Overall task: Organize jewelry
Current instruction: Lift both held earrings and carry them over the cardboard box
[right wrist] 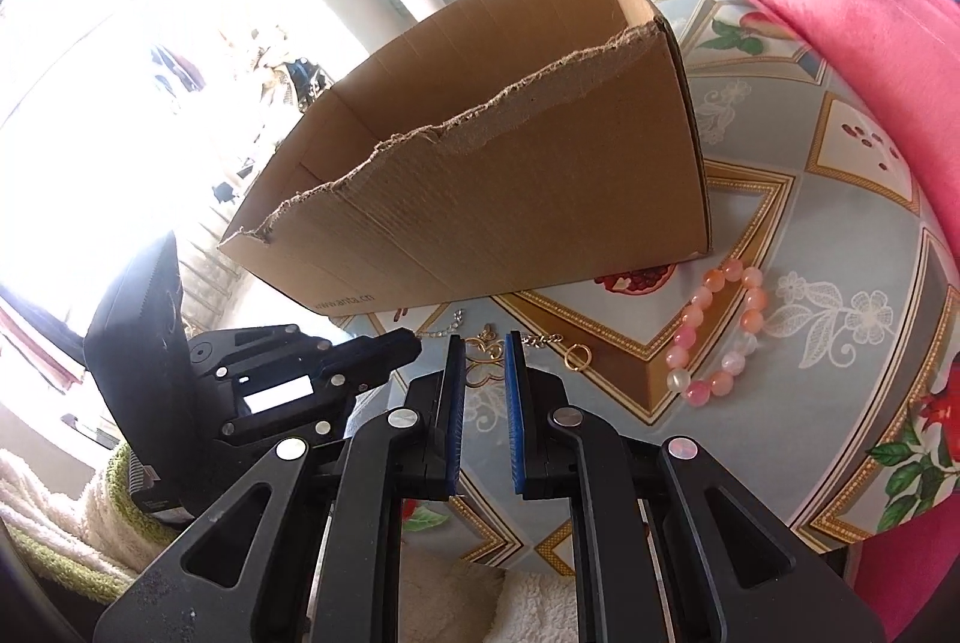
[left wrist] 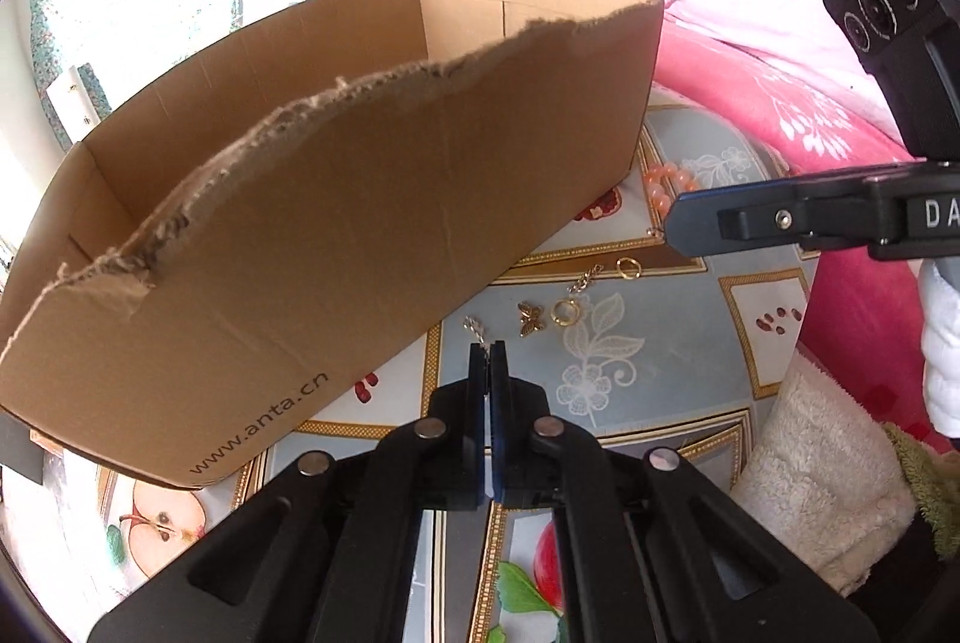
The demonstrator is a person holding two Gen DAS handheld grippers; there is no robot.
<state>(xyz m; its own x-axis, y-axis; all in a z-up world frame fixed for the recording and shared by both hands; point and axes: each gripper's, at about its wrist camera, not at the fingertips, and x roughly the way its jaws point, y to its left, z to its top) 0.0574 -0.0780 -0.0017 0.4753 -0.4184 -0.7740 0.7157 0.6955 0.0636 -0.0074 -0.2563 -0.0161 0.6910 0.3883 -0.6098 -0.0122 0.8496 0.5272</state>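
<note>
A bright bedroom with pink bedding (left wrist: 750, 60) surrounds a round tabletop (right wrist: 840, 235) under a patterned fruit-and-flower cloth. On it, toward the far left, stands an open cardboard box (left wrist: 336, 223) with a torn near rim; what can be seen of its inside looks bare, so the sorting seems barely begun, with nearly every piece still lying loose on the cloth. Largest of these is a pink and white bead bracelet (right wrist: 720, 337), near the box's right corner. Smaller gold pieces sit just in front of the box: a butterfly charm (left wrist: 530, 319), a ring (left wrist: 565, 311), a thin hoop (left wrist: 627, 267) and a short chain (left wrist: 585, 278). The left gripper (left wrist: 490, 350) has its jaws pressed together, apparently pinching the end of a silver chain (left wrist: 474, 328) that trails toward the box. The right gripper (right wrist: 485, 343) hovers over the butterfly charm with jaws slightly spread, holding nothing.
</note>
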